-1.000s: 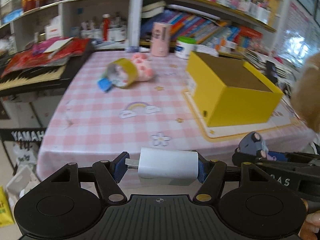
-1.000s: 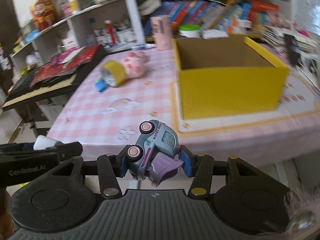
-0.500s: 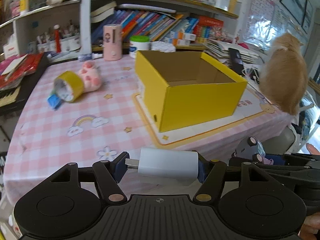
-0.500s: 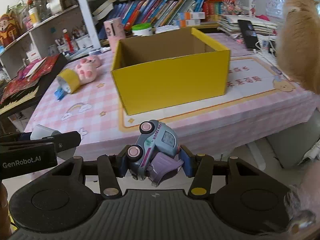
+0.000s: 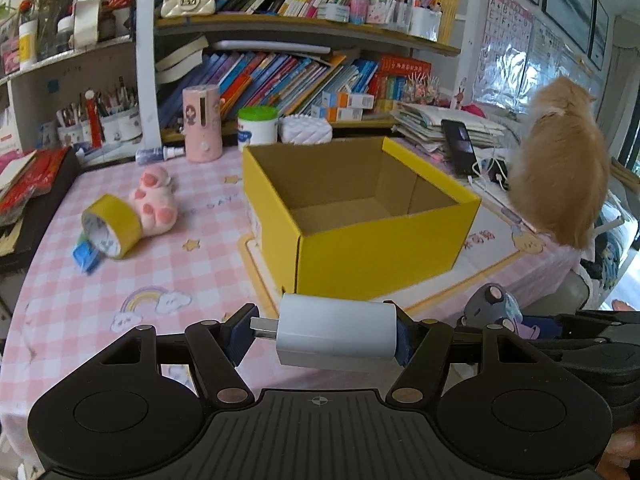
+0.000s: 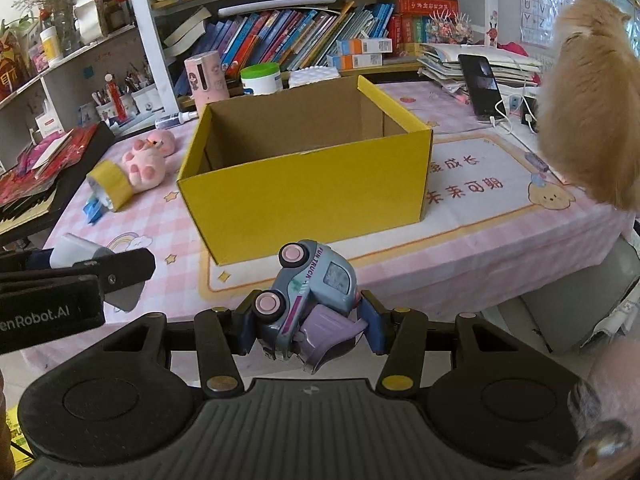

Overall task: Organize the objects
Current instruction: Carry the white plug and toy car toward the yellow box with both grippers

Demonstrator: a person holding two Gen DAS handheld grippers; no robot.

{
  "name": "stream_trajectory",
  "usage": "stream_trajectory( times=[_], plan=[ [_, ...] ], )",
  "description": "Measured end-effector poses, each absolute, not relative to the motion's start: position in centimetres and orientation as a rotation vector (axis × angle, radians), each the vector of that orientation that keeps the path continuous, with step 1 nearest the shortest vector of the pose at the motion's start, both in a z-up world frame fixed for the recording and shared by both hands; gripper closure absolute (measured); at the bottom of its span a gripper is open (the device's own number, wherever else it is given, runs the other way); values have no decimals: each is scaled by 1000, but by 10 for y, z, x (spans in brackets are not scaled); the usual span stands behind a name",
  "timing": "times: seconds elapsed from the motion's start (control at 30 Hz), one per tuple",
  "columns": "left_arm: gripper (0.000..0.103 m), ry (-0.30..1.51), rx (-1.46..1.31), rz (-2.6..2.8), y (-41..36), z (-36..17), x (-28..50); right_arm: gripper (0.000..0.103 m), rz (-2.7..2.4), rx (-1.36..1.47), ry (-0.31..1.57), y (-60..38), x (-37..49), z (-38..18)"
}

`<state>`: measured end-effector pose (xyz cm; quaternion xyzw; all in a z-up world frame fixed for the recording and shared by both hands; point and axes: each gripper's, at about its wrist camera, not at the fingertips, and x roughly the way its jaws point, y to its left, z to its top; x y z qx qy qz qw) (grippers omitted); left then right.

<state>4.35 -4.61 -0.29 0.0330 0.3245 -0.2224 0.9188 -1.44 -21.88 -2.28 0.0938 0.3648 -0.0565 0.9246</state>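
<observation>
Two loads carried short of the desk point(image 5: 168, 280): left gripper point(image 5: 326, 338) clamps white charger point(image 5: 336, 334), right gripper point(image 6: 306, 322) clamps toy truck point(image 6: 316, 292). Clear yellow box point(image 6: 304, 196) rim before releasing; mind the cat point(image 6: 588, 104) alongside.

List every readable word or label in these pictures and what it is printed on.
"FUN TRUCK": side of the toy truck in the right gripper.
"enRobot.AI", first letter cut off: body of the left gripper.
Alphabet letters: wall chart.
Book spines, mat characters: too small or blurred.
</observation>
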Motion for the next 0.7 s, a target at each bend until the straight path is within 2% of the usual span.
stream_trajectory(
  times=[0.5, 0.7],
  plan=[
    [37, 543, 50, -403, -98, 21, 95, 55, -62, 122, 618, -268, 49, 10],
    [37, 551, 50, -361, -117, 18, 120, 55, -23, 45, 574, -288, 88, 18]
  ],
)
